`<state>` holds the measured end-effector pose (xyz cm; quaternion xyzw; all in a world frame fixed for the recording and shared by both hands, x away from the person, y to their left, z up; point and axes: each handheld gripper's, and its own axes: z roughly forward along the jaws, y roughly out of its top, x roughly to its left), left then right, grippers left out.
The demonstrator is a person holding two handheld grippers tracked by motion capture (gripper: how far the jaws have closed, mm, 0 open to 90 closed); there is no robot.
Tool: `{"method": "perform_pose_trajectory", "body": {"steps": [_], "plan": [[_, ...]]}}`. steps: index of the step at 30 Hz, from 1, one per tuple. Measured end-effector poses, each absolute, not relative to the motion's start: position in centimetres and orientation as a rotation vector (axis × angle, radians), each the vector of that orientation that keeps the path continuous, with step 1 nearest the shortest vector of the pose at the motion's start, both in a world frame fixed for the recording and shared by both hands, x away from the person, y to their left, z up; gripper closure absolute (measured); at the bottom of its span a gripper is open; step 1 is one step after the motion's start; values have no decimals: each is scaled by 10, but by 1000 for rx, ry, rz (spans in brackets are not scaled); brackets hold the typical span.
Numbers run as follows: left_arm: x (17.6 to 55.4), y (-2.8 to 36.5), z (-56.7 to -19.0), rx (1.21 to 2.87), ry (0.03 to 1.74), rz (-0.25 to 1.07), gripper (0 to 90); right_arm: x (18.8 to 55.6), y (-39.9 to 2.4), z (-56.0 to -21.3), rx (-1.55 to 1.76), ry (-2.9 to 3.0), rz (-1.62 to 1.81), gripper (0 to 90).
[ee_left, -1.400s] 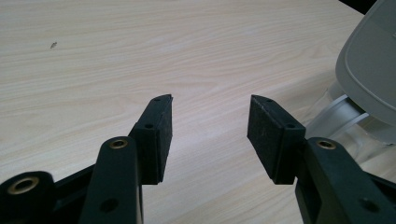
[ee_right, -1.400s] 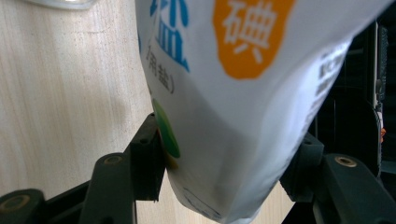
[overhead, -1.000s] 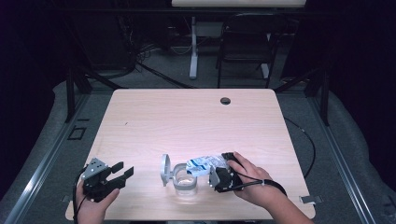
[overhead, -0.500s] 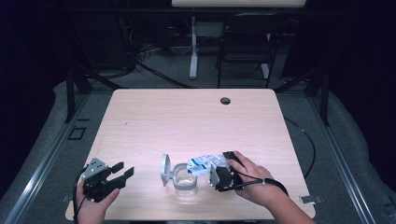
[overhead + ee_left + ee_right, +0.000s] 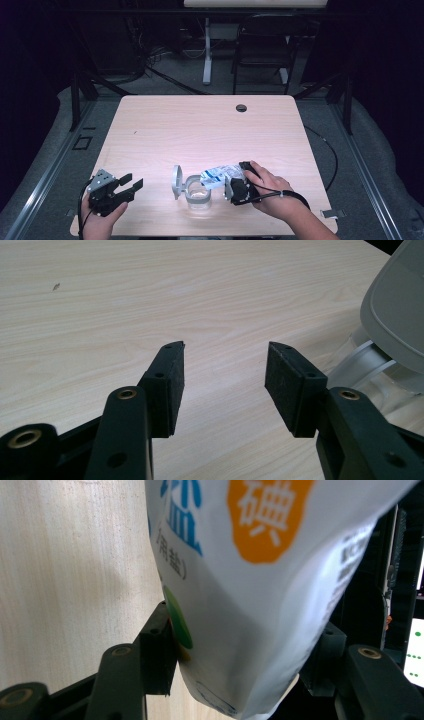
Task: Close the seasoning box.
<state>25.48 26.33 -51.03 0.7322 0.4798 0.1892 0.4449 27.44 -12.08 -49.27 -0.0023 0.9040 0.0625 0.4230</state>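
Right gripper (image 5: 231,189) pinching the salt bag (image 5: 221,175), long axis lying toward 10 o'clock with its mouth over the open jar (image 5: 198,193) just at 9 o'clock; left gripper (image 5: 131,183) spread, empty, idle well apart at 9 o'clock.

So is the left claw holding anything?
No, the left claw stands open over the bare pale wooden table, nothing between its pads.
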Motion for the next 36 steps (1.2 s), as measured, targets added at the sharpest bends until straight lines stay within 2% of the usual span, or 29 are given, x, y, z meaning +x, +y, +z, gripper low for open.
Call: {"method": "perform_pose_trajectory", "body": {"steps": [36], "plan": [[255, 263, -510, 1819, 1186, 468, 505, 271, -116, -491, -92, 2212, 53, 435]]}}
